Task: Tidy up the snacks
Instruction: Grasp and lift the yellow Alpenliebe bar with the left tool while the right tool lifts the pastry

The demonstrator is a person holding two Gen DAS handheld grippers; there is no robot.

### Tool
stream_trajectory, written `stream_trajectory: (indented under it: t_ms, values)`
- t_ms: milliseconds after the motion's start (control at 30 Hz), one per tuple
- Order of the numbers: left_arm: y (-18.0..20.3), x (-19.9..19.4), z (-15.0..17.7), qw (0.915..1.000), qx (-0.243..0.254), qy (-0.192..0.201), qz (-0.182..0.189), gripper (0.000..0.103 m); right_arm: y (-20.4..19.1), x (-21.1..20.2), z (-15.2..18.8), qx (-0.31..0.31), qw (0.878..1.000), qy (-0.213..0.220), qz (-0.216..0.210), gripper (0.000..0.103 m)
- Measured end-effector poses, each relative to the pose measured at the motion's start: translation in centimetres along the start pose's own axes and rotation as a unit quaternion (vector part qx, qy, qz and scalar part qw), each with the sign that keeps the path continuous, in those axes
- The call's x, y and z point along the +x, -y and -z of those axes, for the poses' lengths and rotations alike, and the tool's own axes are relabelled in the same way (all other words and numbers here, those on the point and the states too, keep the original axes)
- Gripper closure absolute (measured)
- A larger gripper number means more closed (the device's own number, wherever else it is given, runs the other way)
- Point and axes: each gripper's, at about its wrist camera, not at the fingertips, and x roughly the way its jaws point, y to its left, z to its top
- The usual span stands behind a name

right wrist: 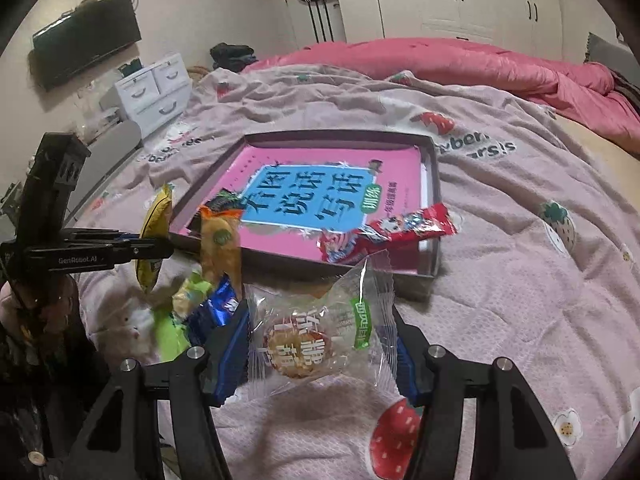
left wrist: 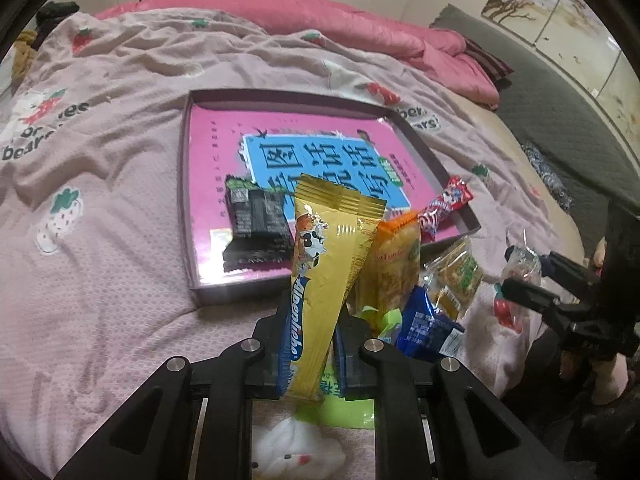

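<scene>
My left gripper (left wrist: 310, 344) is shut on a yellow Alpenliebe candy packet (left wrist: 328, 256) and holds it upright just before the shallow box (left wrist: 192, 184) with a pink book in it. A black snack packet (left wrist: 256, 228) and a red packet (left wrist: 444, 204) lie in the box. My right gripper (right wrist: 320, 344) is shut on a clear-wrapped round pastry (right wrist: 316, 332), held above the bed near the box's front edge (right wrist: 432, 268). The left gripper with the yellow packet (right wrist: 154, 232) shows at the left of the right wrist view.
A loose pile of snacks lies on the bed: an orange packet (left wrist: 396, 264), a blue packet (left wrist: 428, 328), green-labelled clear packets (left wrist: 456, 276). A pink quilt (right wrist: 460, 64) lies behind the box. White drawers (right wrist: 156, 92) stand at the far left.
</scene>
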Motion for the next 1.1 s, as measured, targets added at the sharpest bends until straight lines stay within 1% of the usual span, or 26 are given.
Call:
stream_trajectory:
  t_ms: [167,367,600,733,967,1100]
  values:
    - [-0.3,-0.9,-0.3,0.9999,-0.005,0.011,-0.002,0.086,-0.6,-0.4,-0.2,-0.004,1.0,0.019,0.003,0.042]
    - [-0.7,-2.1,-0.8,0.9994,-0.01,0.032,-0.009,0.086,-1.1,-1.3,-0.7,-0.006,0.998,0.055,0.008,0.042]
    - [-1.2,-3.0,-1.2,0.9984,-0.011,0.053,-0.02,0.086,-0.8,-2.3,-1.1,0.0,0.996,0.084,0.018,0.042]
    - [-1.1,-3.5,-1.6,0.9976,-0.008,0.065,-0.025,0.086,-0.4,-2.6,-1.3,0.005,0.995,0.095,0.026,0.042]
    - [-1.0,-3.7,-2.1,0.9969,-0.009,0.075,-0.021,0.086,0.3,-2.6,-1.9,0.014,0.993,0.114,0.039,0.042]
    - [-0.9,-3.4,-2.4,0.9966,-0.009,0.079,-0.022,0.086,0.7,-2.3,-2.0,0.016,0.992,0.114,0.045,0.042]
